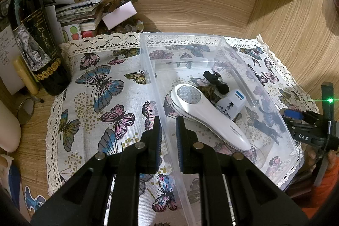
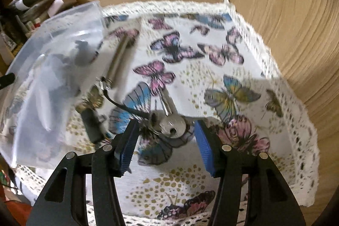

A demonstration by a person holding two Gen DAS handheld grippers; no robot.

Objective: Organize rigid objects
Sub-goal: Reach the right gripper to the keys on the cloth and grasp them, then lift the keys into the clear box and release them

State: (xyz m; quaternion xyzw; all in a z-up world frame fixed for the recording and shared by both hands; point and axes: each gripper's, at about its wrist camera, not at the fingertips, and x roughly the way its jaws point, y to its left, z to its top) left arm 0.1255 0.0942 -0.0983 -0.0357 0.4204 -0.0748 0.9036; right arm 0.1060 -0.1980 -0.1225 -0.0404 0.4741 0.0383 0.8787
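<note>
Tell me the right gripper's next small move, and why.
Probably close the right gripper on the keys: they lie on the cloth between its open jaws, outside the clear box that the left gripper straddles by one wall.

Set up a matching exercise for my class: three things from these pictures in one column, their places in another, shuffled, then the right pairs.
1. white handheld device
2. wine bottle
3. keys

A. on the butterfly cloth, between the open fingers of the right gripper
B. standing upright at the cloth's edge
C. lying inside the clear box

Pairs: 1-C, 2-B, 3-A
</note>
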